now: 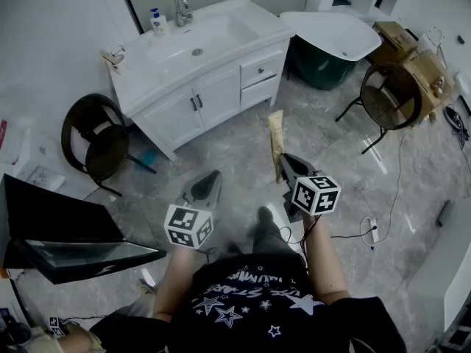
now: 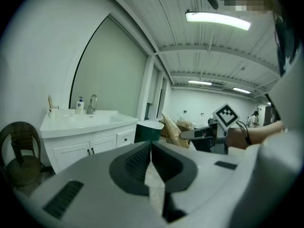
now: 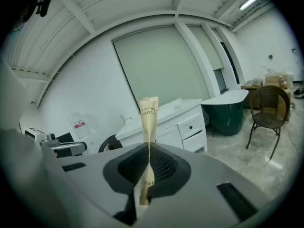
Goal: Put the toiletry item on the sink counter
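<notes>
Here, near the body: right gripper (image 3: 148, 148) pinched on a flat tan toothbrush pack (image 3: 148, 114), jaws nearly meeting on its lower half. The pack stands upright above the tips; its bottom end is sunk between the pads, and its contents are not readable. Left gripper (image 2: 151, 147) beside it, jaws pressed together, nothing between. Farther off, across the grey floor: white sink counter (image 1: 141, 87), well apart from the pack, with soap bottle (image 1: 157, 22) and faucet (image 1: 182, 9) at its back edge.
</notes>
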Tool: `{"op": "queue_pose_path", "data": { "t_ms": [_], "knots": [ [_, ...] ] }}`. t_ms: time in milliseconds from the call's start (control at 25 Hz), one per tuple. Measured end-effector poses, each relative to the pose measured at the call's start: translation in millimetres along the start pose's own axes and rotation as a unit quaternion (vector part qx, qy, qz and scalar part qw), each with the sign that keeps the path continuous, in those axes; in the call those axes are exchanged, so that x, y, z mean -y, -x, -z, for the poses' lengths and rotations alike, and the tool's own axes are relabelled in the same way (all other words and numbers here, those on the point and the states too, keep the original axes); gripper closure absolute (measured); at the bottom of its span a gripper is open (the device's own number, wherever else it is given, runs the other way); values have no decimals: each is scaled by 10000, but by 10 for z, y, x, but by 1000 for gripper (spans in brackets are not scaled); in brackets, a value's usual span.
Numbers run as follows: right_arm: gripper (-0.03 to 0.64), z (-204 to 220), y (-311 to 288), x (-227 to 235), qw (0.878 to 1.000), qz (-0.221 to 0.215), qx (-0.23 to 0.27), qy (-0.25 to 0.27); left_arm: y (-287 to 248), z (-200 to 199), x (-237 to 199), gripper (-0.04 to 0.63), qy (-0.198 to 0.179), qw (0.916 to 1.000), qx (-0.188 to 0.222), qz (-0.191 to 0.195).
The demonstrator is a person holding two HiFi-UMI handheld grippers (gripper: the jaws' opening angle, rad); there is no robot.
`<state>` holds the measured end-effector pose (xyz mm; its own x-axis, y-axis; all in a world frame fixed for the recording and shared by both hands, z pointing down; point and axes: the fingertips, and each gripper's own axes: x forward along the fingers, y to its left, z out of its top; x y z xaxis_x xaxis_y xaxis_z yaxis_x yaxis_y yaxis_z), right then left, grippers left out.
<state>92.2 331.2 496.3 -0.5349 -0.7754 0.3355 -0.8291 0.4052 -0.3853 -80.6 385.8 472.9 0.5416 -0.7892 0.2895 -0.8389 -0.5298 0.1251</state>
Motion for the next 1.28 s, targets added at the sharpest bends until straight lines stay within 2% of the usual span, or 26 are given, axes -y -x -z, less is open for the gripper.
{"op": "queue_pose_path", "data": {
  "t_ms": [240, 480, 840, 1000, 1280],
  "knots": [
    [598, -78, -152, 130, 9997, -57, -104, 190, -226, -38, -90, 575, 31, 10000, -40, -13],
    [598, -175, -325, 353, 9998, -123, -163, 63, -514, -99, -190, 575, 103, 9999, -97, -92],
    [598, -658, -664, 1065, 9999, -151, -47, -24, -1307, -349, -138, 575, 34, 9998, -210, -42],
    [598, -792, -782, 1385, 9996, -250, -135, -46, -1618, -444, -35, 575, 291, 9995, -119, -56],
    [598, -943, -966, 1748, 9989, -375, -241, -108, -1982, -419, -12, 575, 576, 9980, -205, -161]
  ]
}}
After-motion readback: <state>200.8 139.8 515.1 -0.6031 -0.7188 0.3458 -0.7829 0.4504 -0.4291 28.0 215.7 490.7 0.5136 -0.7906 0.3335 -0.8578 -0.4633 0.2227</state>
